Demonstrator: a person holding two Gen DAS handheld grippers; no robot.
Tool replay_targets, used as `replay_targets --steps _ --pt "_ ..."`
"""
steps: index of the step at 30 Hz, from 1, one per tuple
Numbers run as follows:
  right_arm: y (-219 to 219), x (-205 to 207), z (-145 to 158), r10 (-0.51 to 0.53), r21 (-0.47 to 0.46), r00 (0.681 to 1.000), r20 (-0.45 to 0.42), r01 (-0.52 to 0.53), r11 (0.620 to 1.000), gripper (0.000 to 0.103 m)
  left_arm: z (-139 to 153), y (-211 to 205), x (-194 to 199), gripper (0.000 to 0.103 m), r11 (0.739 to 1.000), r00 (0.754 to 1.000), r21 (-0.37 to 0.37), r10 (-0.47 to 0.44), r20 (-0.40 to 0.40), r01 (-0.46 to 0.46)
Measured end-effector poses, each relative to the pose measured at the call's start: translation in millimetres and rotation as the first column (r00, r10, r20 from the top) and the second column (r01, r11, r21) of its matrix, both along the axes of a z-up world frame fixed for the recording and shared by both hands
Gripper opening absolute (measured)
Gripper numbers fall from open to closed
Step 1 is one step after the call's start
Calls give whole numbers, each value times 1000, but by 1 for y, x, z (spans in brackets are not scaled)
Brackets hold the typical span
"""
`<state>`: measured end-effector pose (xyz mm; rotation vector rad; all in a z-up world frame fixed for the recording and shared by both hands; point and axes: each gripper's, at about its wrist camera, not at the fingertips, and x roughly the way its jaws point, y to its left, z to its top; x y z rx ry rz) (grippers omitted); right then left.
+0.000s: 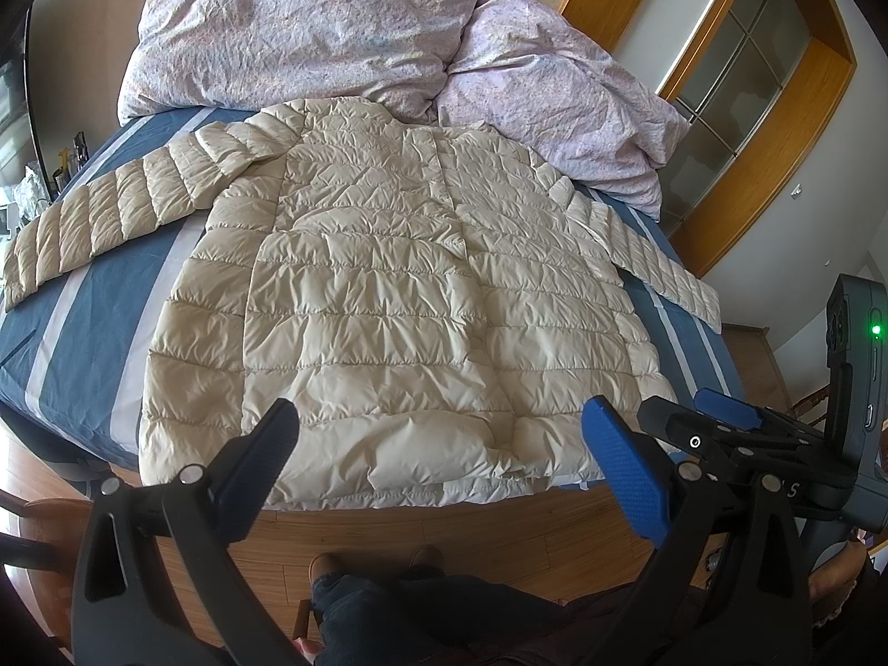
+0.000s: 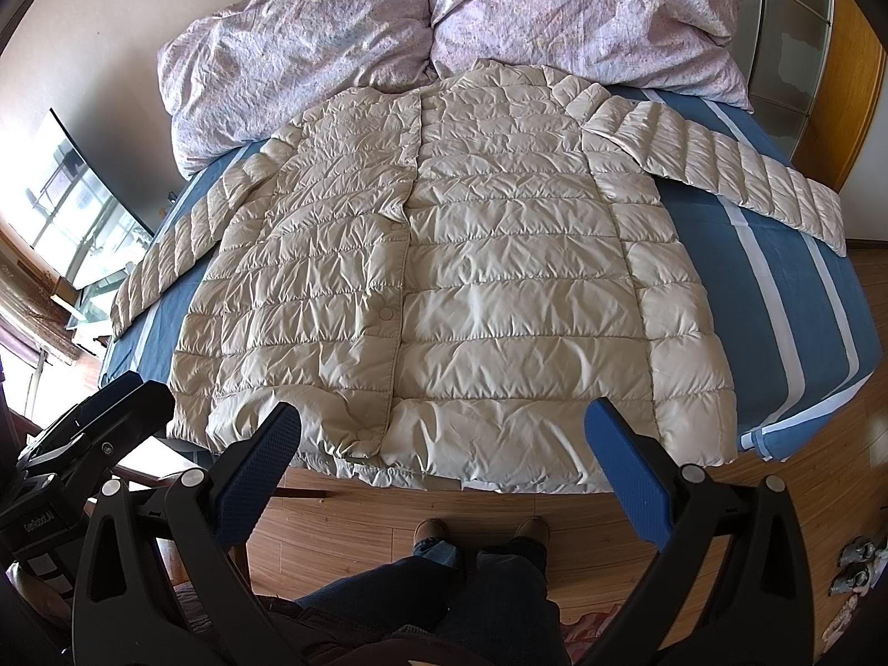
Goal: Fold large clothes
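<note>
A cream quilted down jacket (image 1: 383,299) lies flat and spread open on the bed (image 1: 77,344), front side up, with its snap placket (image 2: 408,255) closed down the middle. The hem of the jacket reaches the foot edge of the bed, and its collar touches the two lilac floral pillows (image 2: 344,28) at the head. Both sleeves are stretched outward from the jacket body over the blue sheet with white stripes (image 2: 777,288); the cuffs come to the side edges of the bed.

The left gripper (image 1: 441,444) hangs in front of the jacket hem, not touching it, with its fingers spread wide and nothing between them. The right gripper (image 2: 444,444) hangs in the same way before the hem, fingers wide apart and empty. In the left wrist view the right gripper shows to the right of the jacket hem.

Below the jacket hem is a wooden floor (image 2: 361,533), where the person's brown shoes (image 2: 433,530) and dark trousers stand.
</note>
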<state>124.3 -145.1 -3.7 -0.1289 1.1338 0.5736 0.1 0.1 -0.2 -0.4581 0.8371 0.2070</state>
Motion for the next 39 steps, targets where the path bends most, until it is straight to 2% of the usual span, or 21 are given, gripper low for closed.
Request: replay_targets --steps 17,21,32,39 --pt "-1 9 0 -1 0 1000 -2 1 1000 102 -1 0 1 101 1000 1000 -1 7 -3 -7" --pt "-2 14 0 0 2 1000 -5 0 1000 102 -1 7 15 101 1000 1000 -2 18 -7 -18" --pt "-6 68 -13 -7 1 1000 -8 7 1000 102 -8 11 49 101 998 998 26 64 -18 -64" --pt "-25 122 -26 -68 -30 998 -14 68 997 102 -10 15 80 101 994 994 59 99 -36 -97"
